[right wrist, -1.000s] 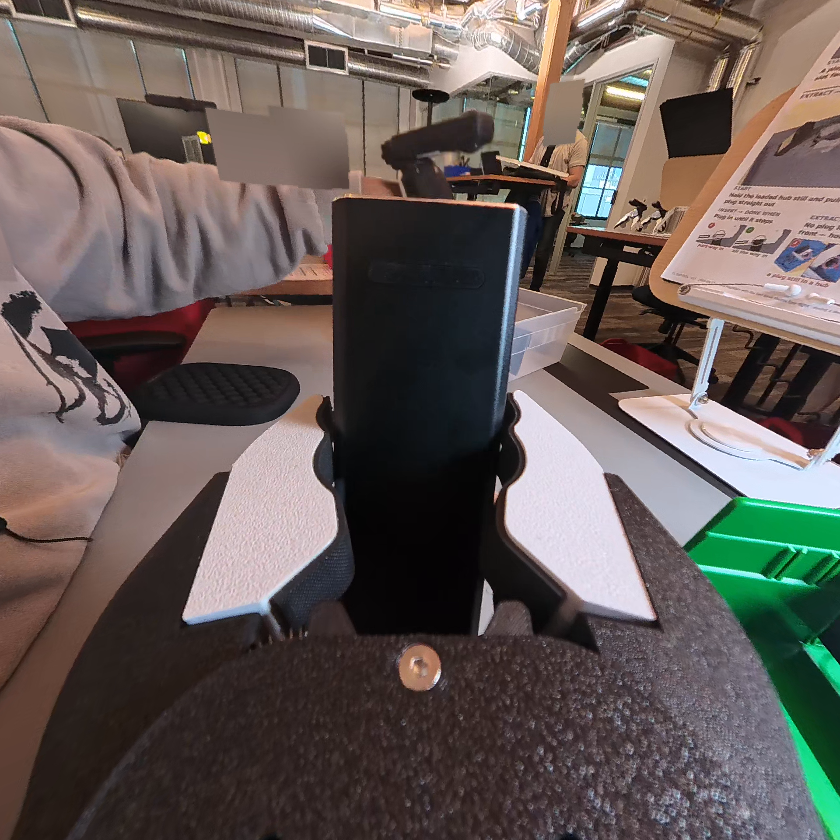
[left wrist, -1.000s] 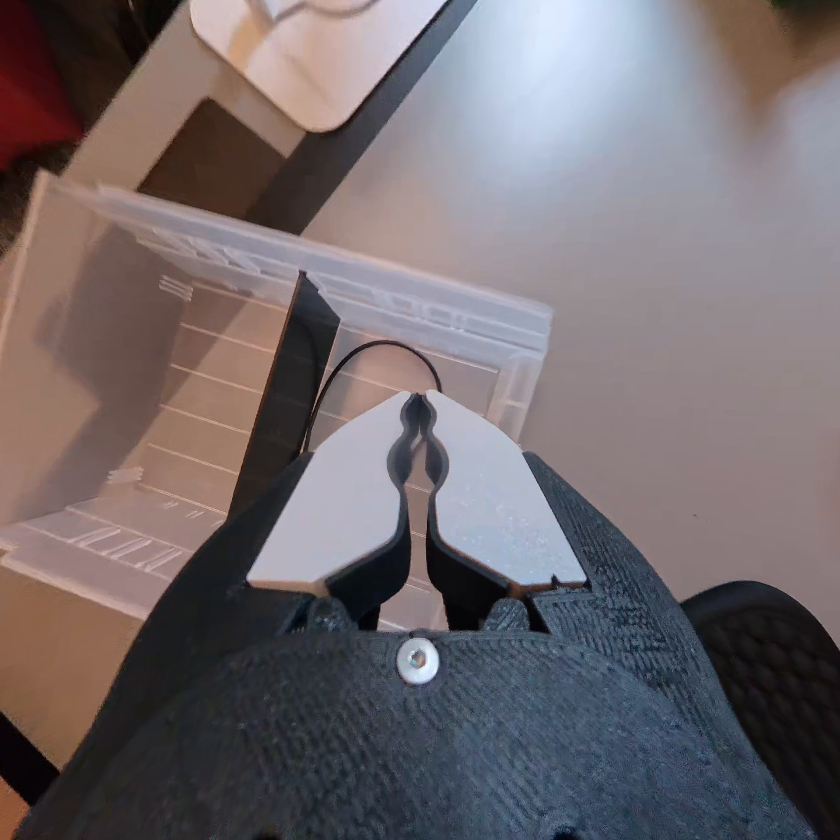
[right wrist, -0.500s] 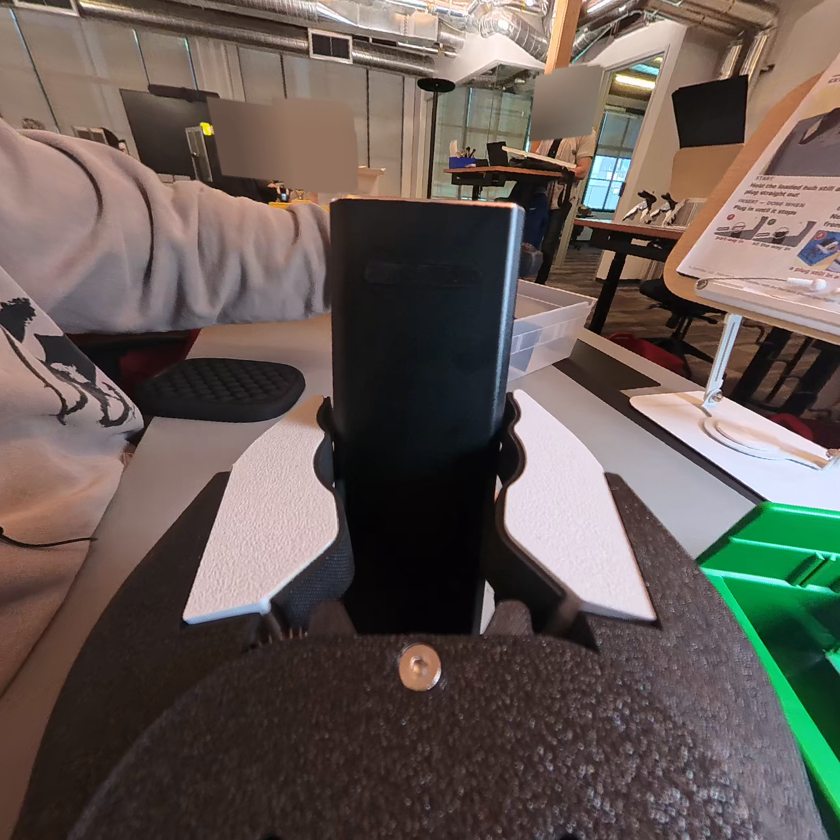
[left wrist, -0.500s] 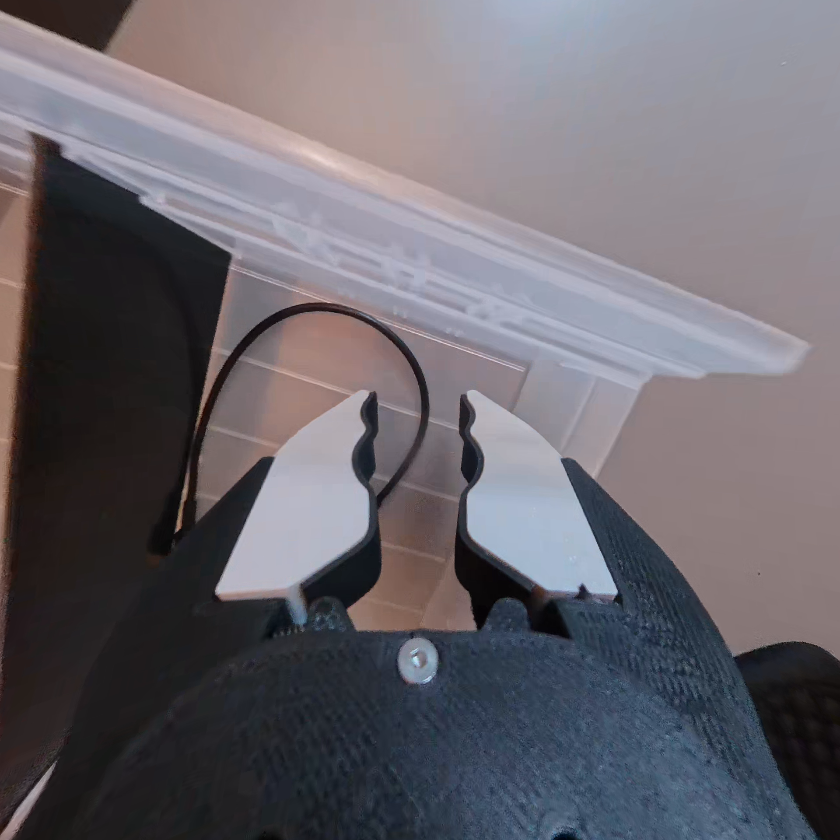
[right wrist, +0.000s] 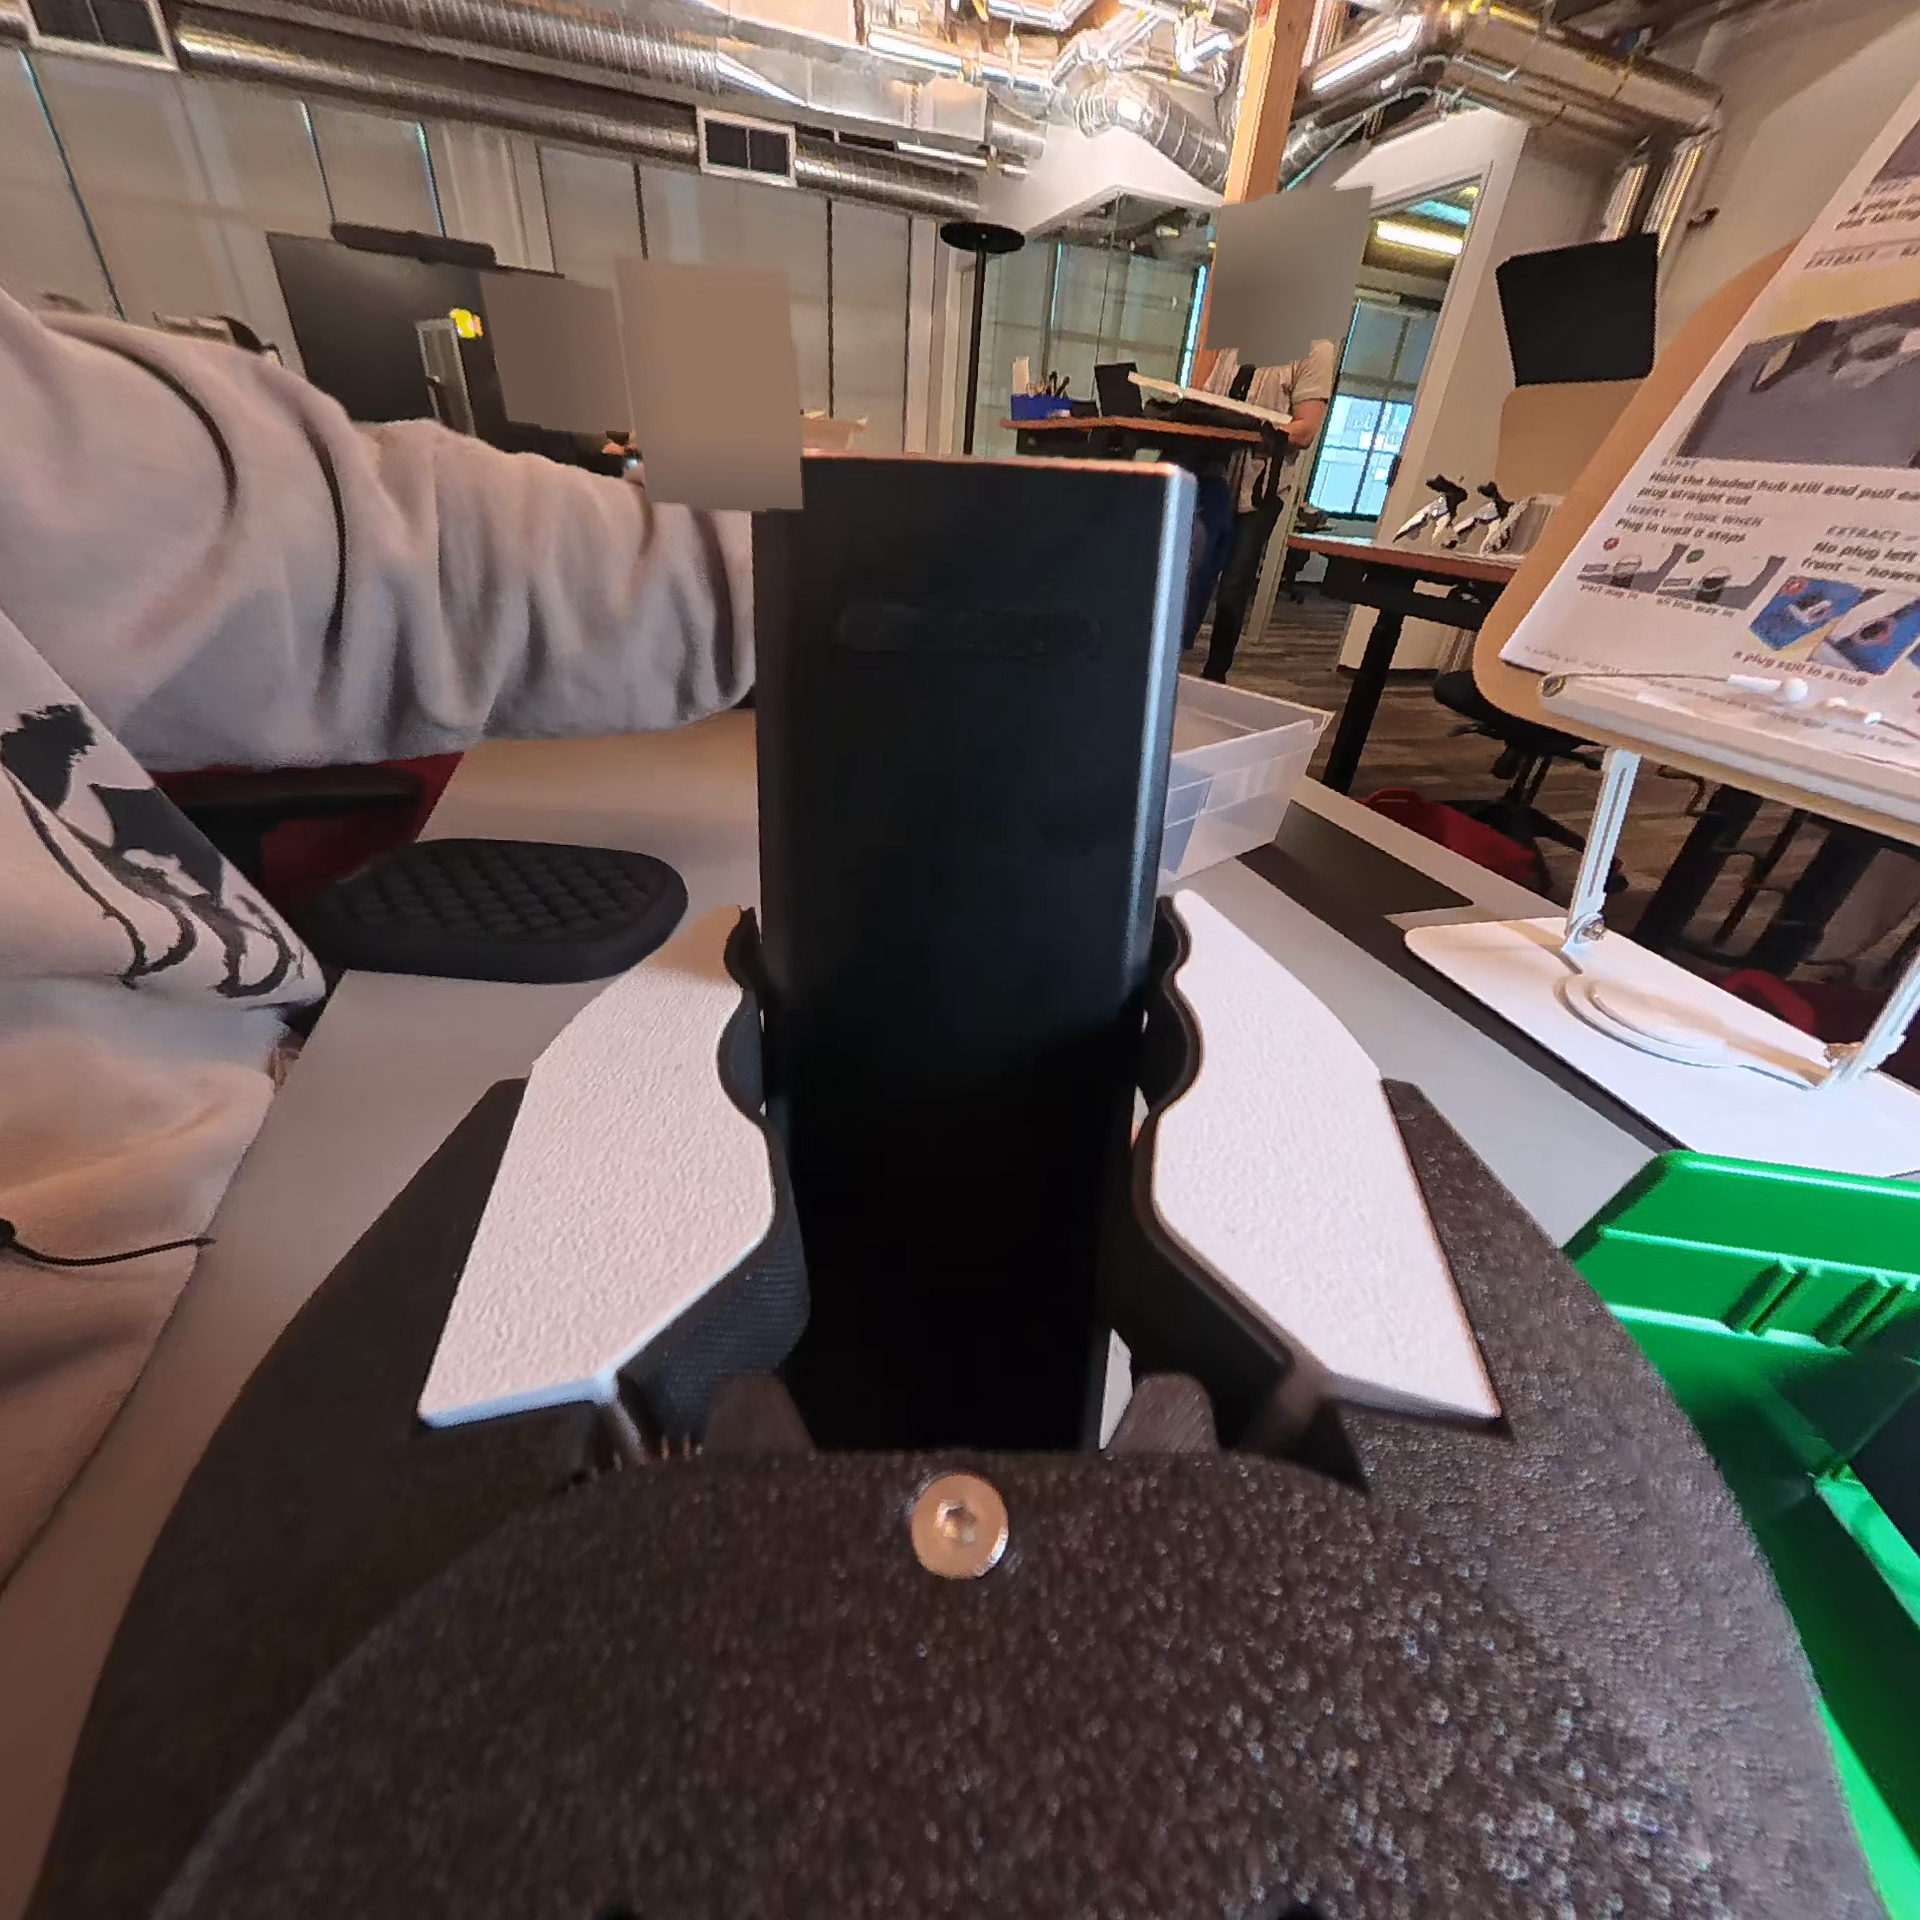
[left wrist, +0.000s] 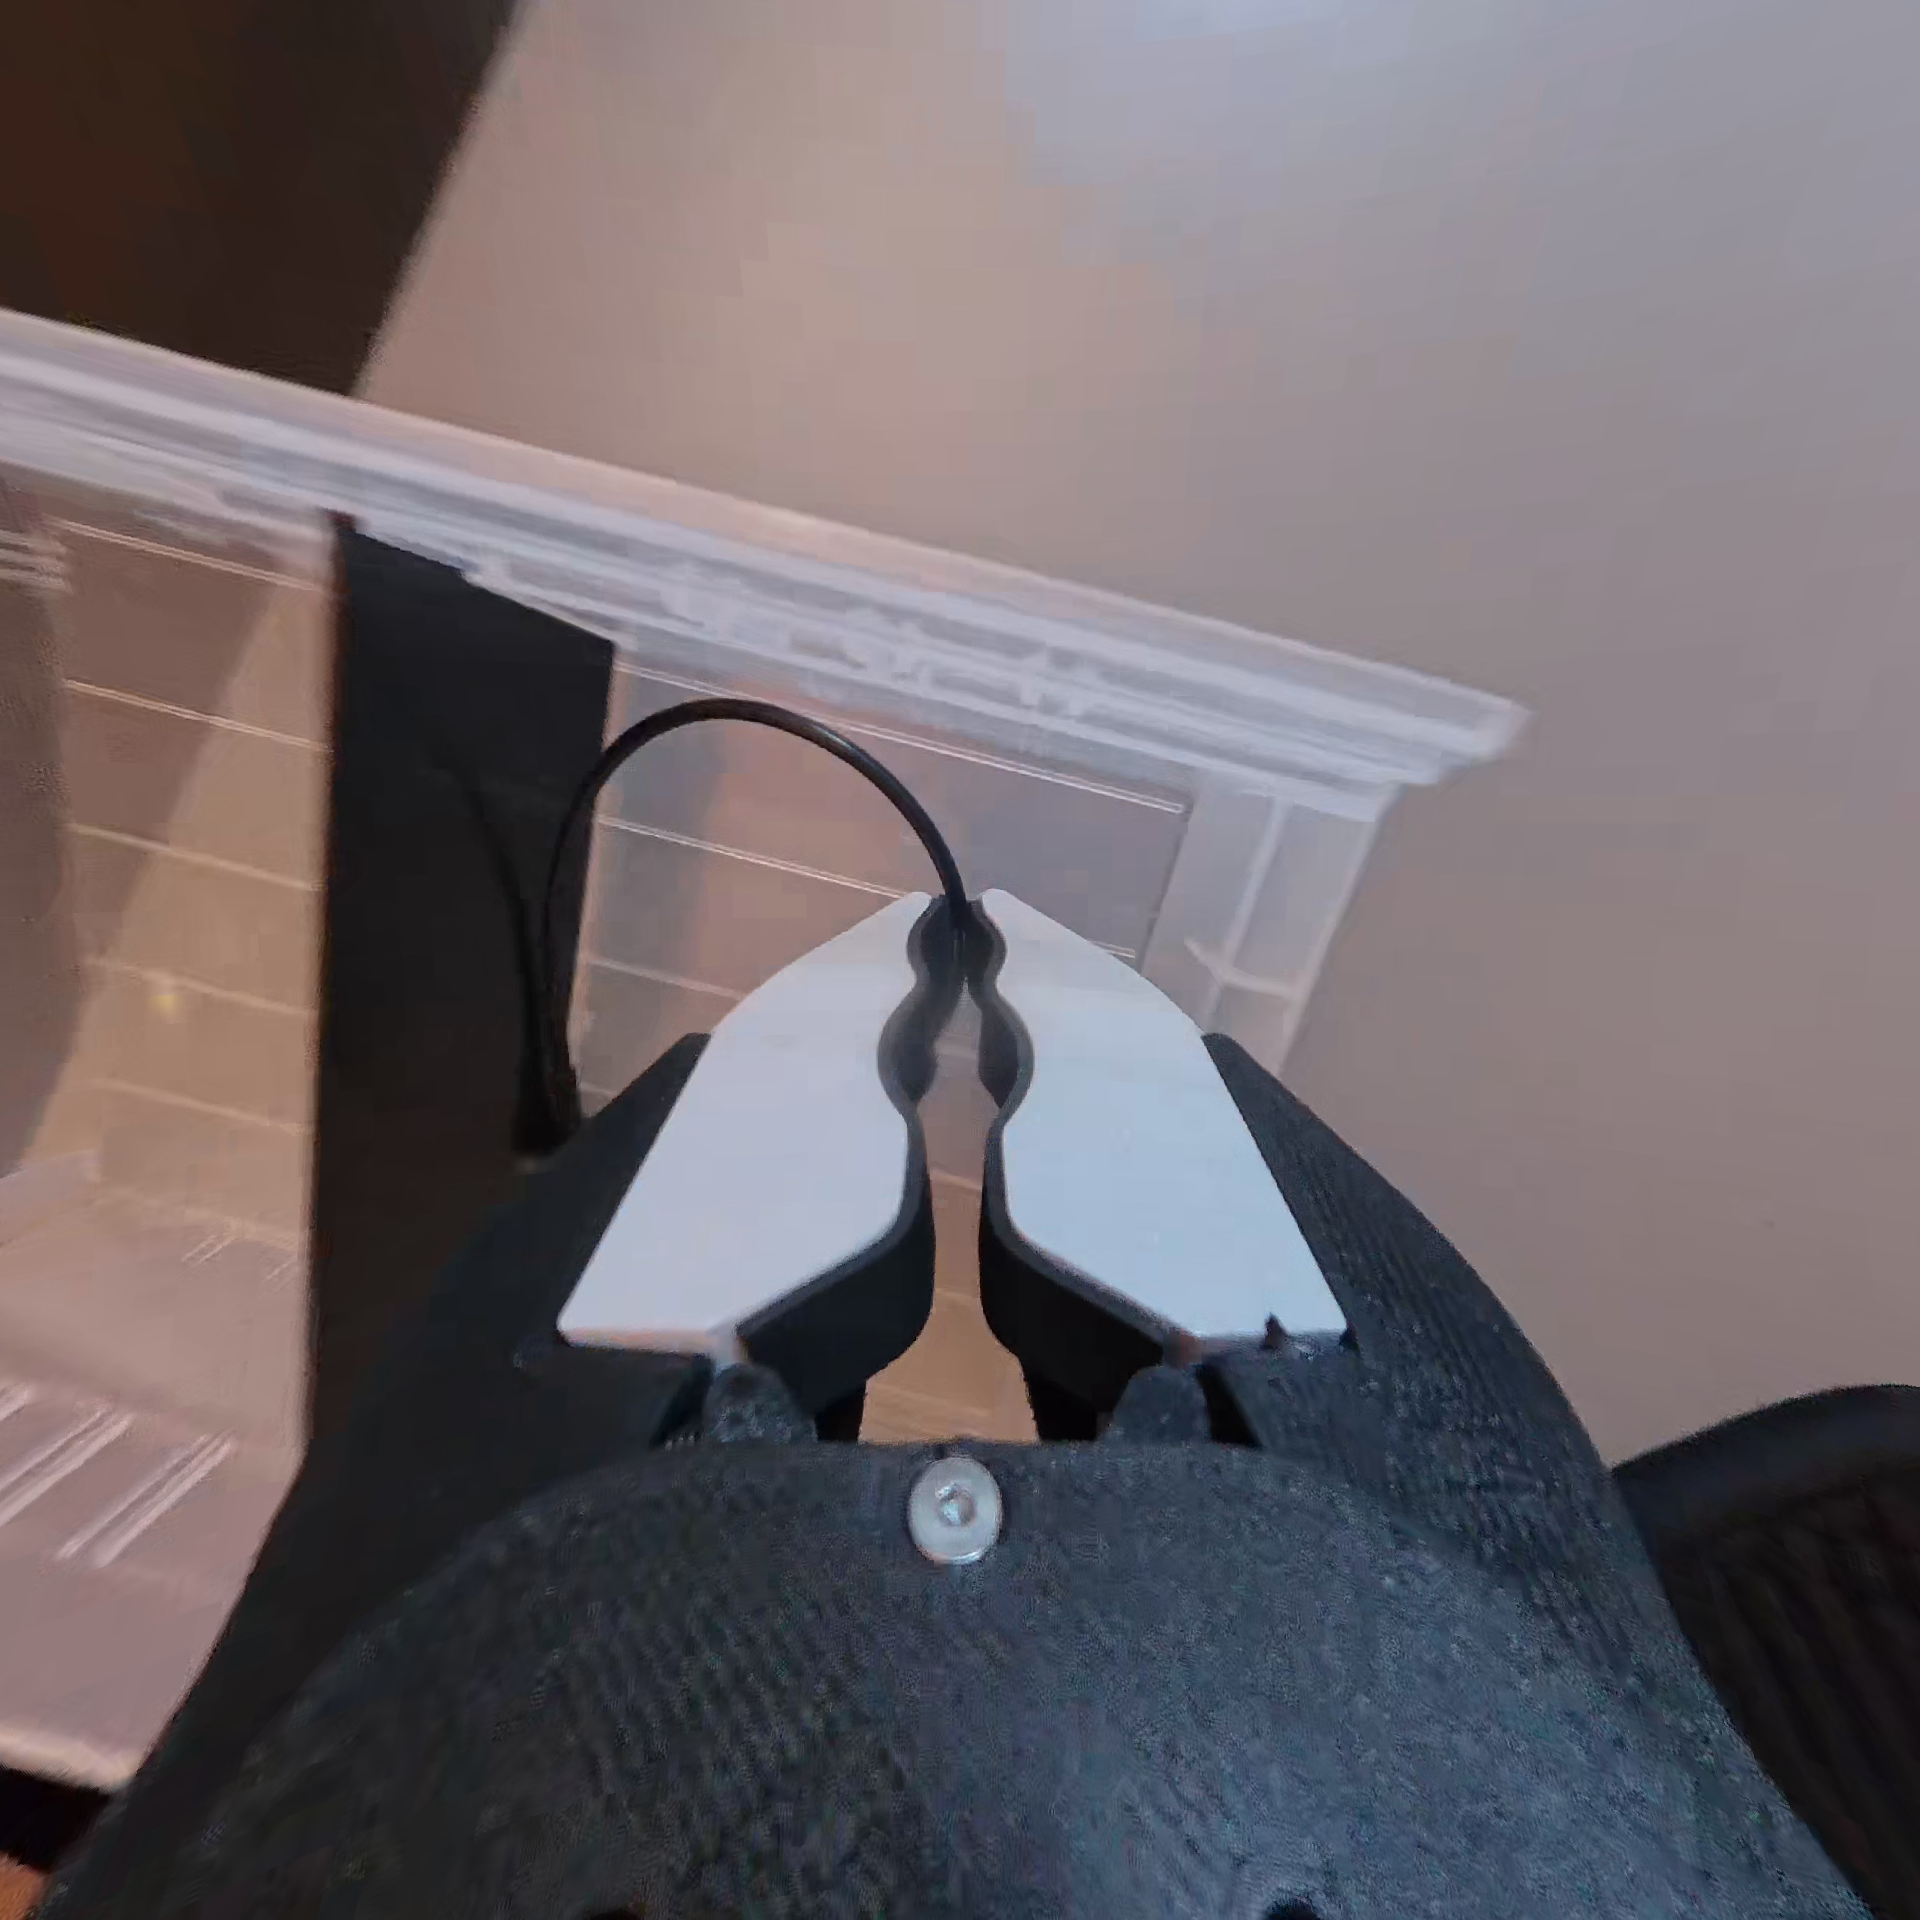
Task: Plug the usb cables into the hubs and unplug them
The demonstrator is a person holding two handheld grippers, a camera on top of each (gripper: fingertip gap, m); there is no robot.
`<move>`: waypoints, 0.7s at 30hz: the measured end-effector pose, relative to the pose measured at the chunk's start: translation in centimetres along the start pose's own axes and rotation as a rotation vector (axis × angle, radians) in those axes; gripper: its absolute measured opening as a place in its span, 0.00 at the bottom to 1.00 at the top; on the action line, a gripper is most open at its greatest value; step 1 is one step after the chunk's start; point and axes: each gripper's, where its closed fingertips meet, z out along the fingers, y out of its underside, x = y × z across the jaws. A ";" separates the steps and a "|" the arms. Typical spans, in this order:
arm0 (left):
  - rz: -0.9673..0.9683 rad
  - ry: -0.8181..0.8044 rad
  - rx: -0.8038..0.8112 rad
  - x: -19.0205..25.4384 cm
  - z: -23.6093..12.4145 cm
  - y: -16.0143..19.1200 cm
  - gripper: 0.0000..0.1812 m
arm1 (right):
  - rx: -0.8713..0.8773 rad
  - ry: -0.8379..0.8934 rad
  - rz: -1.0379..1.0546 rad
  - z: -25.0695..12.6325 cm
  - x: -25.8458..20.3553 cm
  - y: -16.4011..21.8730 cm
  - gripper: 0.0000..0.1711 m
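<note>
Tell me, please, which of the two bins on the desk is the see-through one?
The clear plastic bin behind the black hub, far across the desk, shows its ribbed inside through its walls. The green bin at near right is opaque.

Hidden ends, cropped edges

The black cable [left wrist: 727, 727] vanishes between the left gripper [left wrist: 958, 914] tips; the clear bin [left wrist: 935, 644] is motion-blurred; the green bin [right wrist: 1787, 1309] runs off frame.

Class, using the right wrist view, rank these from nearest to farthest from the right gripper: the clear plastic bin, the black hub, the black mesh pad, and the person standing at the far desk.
1. black hub, clamped in the right gripper.
2. black mesh pad, on the left.
3. clear plastic bin, behind the hub, right.
4. person, far back, right of centre.
</note>
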 end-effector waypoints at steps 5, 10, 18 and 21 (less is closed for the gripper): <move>0.068 -0.009 0.236 3.2 -9.4 -3.4 0.02 | 0.036 -0.011 0.006 -0.1 -0.1 -1.0 0.41; 0.207 0.254 0.463 14.0 -14.8 -6.2 0.02 | 0.039 -0.008 0.003 -0.1 -0.3 -1.1 0.41; 0.248 0.615 0.575 25.6 -11.9 -6.4 0.02 | 0.041 0.000 0.003 -0.1 -0.4 -1.3 0.41; 0.414 0.509 0.441 26.5 -6.7 -4.3 0.02 | 0.032 0.011 0.007 -0.2 0.0 -0.9 0.41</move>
